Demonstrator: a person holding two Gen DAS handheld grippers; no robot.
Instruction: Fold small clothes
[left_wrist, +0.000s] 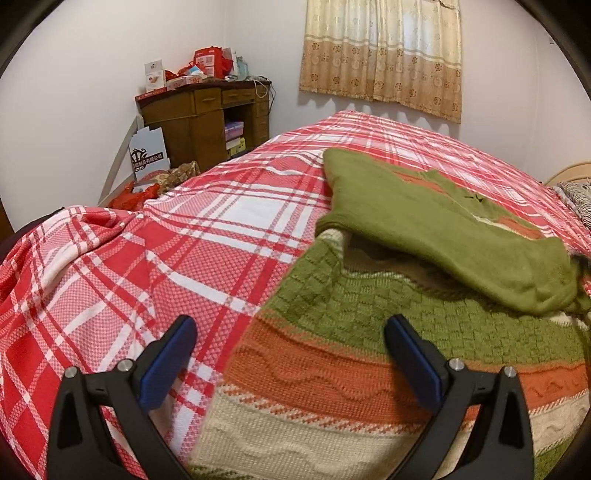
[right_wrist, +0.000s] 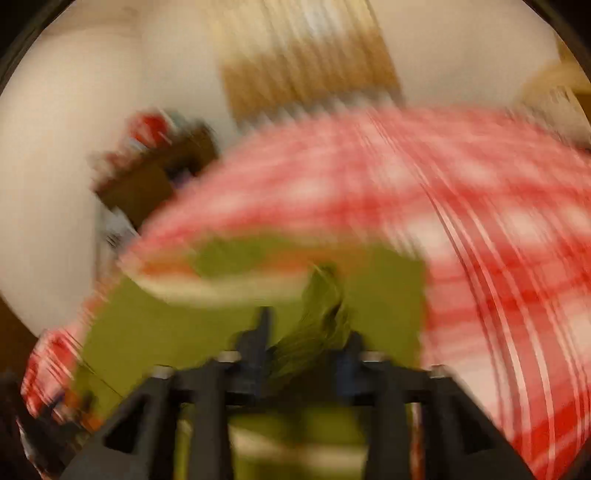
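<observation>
Left gripper hovered spread above the striped sweater, while the blurred right gripper pinched its green fabric

Right wrist view smeared by motion throughout. Right gripper fingers close together with a bunch of green fabric between them; the sweater shows only as green, cream and orange patches, knit unreadable. Plaid bedspread reduced to red streaks. In the left wrist view the sweater runs off the bottom and right edges; its folded-over sleeve covers the collar area.
</observation>
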